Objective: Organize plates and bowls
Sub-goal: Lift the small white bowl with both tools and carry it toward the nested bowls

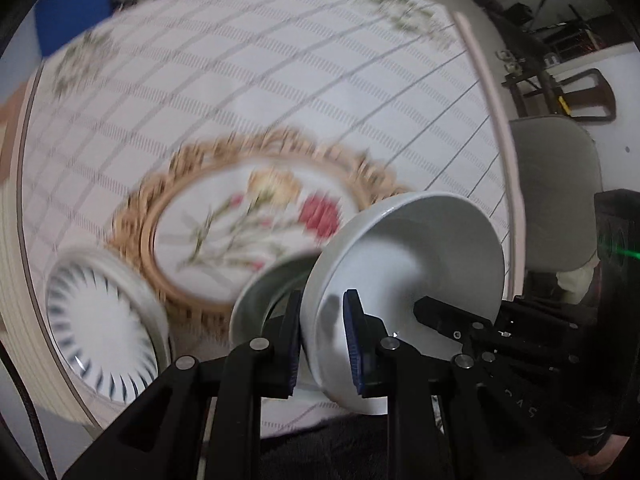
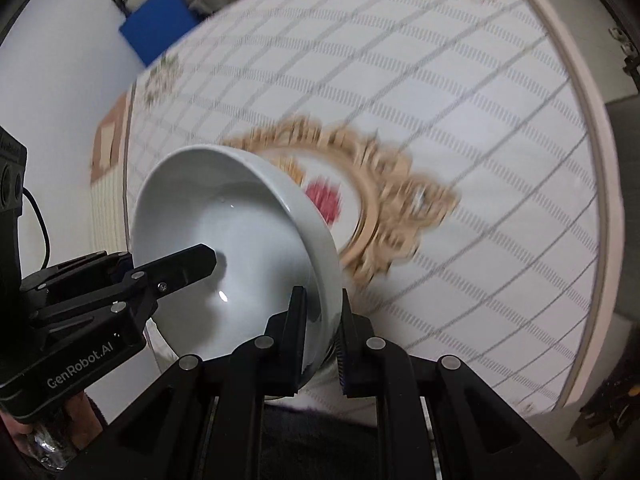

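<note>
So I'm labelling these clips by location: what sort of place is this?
Probably a dining spot in a home, though gear stands in the background: a round table under a checked tablecloth, a gold-rimmed floral plate, and a grey chair beside it.

A round table [image 1: 280,60] in a white checked cloth lies below the grippers; beyond its far edge, a blue box [image 2: 160,20] on pale floor; right, a grey chair [image 1: 560,184].

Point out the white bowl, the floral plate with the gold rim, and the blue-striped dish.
white bowl [image 1: 420,264], left wrist view, inner wall.
floral plate [image 1: 256,220], left wrist view, painted centre.
blue-striped dish [image 1: 100,328], left wrist view, white centre.
</note>
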Available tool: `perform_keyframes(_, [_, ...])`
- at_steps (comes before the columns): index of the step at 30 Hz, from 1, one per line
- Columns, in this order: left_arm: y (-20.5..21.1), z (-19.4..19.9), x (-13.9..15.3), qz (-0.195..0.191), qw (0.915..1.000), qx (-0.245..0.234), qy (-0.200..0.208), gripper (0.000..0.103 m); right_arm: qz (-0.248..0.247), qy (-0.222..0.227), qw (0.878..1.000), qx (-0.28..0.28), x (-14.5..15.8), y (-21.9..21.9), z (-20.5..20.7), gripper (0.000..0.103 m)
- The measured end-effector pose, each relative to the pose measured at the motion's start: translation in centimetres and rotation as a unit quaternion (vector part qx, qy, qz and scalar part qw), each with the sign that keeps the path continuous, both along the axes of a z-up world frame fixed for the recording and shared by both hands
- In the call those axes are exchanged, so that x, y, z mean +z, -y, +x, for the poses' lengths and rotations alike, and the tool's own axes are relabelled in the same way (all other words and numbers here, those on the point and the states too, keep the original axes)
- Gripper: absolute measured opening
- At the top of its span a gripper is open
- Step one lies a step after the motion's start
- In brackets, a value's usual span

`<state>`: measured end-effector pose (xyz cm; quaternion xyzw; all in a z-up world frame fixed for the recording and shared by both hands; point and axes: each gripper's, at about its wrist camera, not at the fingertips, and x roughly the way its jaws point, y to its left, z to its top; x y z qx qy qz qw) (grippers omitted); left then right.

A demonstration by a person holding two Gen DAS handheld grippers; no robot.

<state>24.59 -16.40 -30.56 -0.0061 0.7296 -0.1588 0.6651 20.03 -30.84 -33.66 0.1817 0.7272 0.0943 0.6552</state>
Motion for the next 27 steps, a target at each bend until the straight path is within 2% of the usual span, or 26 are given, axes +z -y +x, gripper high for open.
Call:
perform_keyframes(8, [-2.7, -2.7, -3.8, 0.018, 0.999, 0.019, -0.035, 0.017, -0.027, -0.021, 0.999, 0.035, -3.6, -3.9, -1.8, 0.014])
perform_keyframes(13, [-2.8, -3.2, -5.7, 0.03, 0.9979, 0.012, -0.056, 0.017, -0.04, -0.034, 0.997, 0.05, -5.0, -4.7, -1.9, 0.014])
perform_keyframes(23, [-2.5, -2.8, -6.5, 0.044, 0.9958, 0.01, -0.079, 0.019, -0.031, -0.063, 0.996, 0.049, -5.4, -4.4, -1.3, 0.019])
perform_keyframes(27, [-2.8, -2.6, -6.1, 0.047, 0.9952, 0.016, -0.084, 0.025, -0.017, -0.08, 0.996, 0.039, -4.9, -3.7, -1.0, 0.026])
